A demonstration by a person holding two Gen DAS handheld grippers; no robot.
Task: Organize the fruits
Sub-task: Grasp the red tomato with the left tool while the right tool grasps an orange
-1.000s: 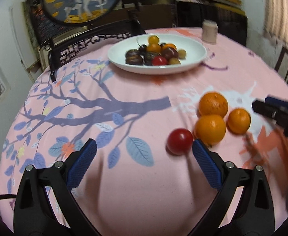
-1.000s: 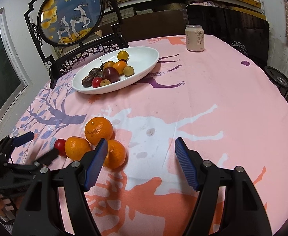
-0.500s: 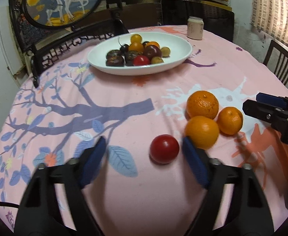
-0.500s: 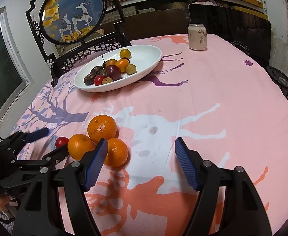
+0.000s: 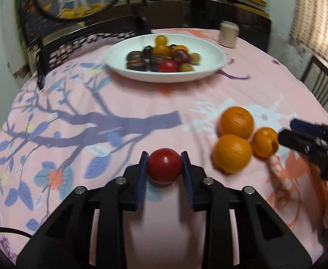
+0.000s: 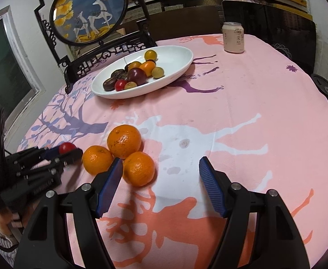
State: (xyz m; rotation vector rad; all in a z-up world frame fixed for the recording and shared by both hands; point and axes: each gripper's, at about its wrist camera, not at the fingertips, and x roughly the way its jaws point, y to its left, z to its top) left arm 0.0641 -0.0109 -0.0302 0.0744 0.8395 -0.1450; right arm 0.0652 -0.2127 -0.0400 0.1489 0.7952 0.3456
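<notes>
A red round fruit (image 5: 164, 165) sits on the pink tablecloth between my left gripper's (image 5: 164, 157) blue pads. The jaws are closing and both pads touch its sides. The right wrist view shows the same red fruit (image 6: 66, 148) peeking out of the left gripper (image 6: 67, 153). Three oranges (image 5: 236, 122) (image 5: 232, 153) (image 5: 264, 142) cluster just to the right of it. My right gripper (image 6: 161, 160) stands open and holds nothing. Its left finger is beside the nearest orange (image 6: 139, 168). A white dish (image 5: 208, 51) at the back holds several small fruits.
A drink can (image 6: 233, 37) stands at the far right of the round table. A dark carved chair (image 6: 110, 55) with a round deer screen (image 6: 90, 11) behind it stands beyond the dish. Another chair (image 5: 325, 85) is at the right edge.
The left gripper's jaws have come in from wide apart until they touch the red fruit, which now lies centred between them. The right gripper has stayed where it was, still open.
</notes>
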